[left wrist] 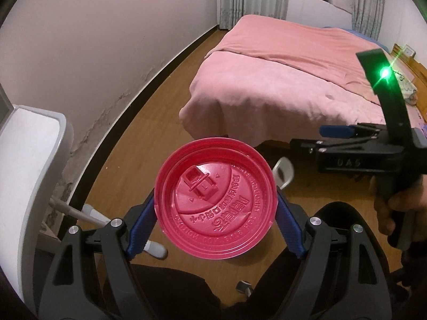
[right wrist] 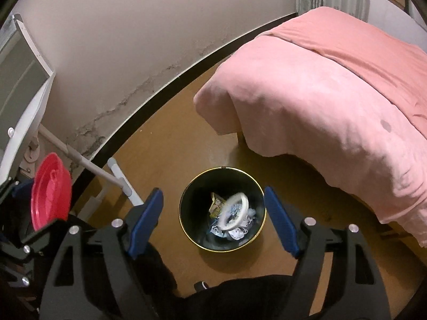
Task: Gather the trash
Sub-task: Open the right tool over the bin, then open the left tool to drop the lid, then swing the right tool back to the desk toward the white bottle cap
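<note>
A red plastic cup lid (left wrist: pixel 216 205) sits flat between the blue pads of my left gripper (left wrist: pixel 215 197), which is shut on its rim on both sides. The same lid (right wrist: pixel 50 189) shows edge-on at the left of the right wrist view. My right gripper (right wrist: pixel 213 194) stands open above a black bin with a gold rim (right wrist: pixel 222 250) on the floor. A white ring (right wrist: pixel 234 210), blurred, is over the bin's mouth and apart from both pads. Crumpled paper (right wrist: pixel 240 232) lies inside the bin.
A bed with a pink cover (right wrist: pixel 320 93) stands to the right of the bin. A white cabinet (left wrist: pixel 26 160) and white rods (right wrist: pixel 88 165) are by the wall at left. Wooden floor (right wrist: pixel 173 146) surrounds the bin. A person's hand (left wrist: pixel 395 208) holds the right gripper's handle.
</note>
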Tool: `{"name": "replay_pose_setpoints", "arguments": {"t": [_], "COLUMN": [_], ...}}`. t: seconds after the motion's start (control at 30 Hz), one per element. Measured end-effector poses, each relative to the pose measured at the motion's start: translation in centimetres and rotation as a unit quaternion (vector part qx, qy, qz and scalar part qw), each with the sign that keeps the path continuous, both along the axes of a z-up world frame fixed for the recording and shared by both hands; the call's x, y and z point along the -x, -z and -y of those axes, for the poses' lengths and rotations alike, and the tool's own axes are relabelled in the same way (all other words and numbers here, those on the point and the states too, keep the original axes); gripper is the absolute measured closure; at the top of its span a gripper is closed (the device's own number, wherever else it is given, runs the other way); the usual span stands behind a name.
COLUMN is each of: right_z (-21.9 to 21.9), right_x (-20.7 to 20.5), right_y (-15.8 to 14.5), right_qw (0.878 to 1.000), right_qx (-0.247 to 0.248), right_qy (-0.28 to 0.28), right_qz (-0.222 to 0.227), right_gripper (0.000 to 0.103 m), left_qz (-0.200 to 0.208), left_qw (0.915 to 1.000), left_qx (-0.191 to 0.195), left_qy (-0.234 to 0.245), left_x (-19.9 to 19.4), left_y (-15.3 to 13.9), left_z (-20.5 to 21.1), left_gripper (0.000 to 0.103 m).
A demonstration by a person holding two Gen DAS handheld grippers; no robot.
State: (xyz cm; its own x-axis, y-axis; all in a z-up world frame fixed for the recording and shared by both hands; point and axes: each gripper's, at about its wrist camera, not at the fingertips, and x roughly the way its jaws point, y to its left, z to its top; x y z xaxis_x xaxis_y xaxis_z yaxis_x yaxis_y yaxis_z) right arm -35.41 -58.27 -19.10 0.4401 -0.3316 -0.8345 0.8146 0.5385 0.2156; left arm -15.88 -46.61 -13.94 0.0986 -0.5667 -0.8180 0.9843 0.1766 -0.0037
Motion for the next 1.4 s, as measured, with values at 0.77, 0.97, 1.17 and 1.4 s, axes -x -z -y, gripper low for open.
{"name": "replay_pose_setpoints", "arguments": {"t": [0.77,0.97,1.17,1.4], "right_z": [3.1,3.1,2.6,-0.4], "right_x": [5.8,5.8,4.3,-1.7], "right_y": [-2.6,-2.5,-2.5,-5.6], "right_qw": [0.994,0.995,0.996,0.997], "right_qx": [0.008,0.005,0.002,0.034], "right_qy": [0.094,0.086,0.067,-0.004], "right_qz": [0.057,0.059,0.059,0.065], "right_gripper": [0.026,0.026,0.026,0.026], "left_qz": [-0.032,-0.033,-0.023,-0.009], "left_qw": [0.9982,0.9983,0.9996,0.9986], "left_qx": [-0.028,-0.032,-0.009,0.021], "left_qy": [0.044,0.035,0.01,-0.047], "left_x": [4.4,4.2,2.4,-1.6], "left_y": [3.6,3.8,1.6,-3.3], "left_z": [7.9,8.0,5.4,-0.9], "left_gripper": [0.012,0.011,0.011,0.011]}}
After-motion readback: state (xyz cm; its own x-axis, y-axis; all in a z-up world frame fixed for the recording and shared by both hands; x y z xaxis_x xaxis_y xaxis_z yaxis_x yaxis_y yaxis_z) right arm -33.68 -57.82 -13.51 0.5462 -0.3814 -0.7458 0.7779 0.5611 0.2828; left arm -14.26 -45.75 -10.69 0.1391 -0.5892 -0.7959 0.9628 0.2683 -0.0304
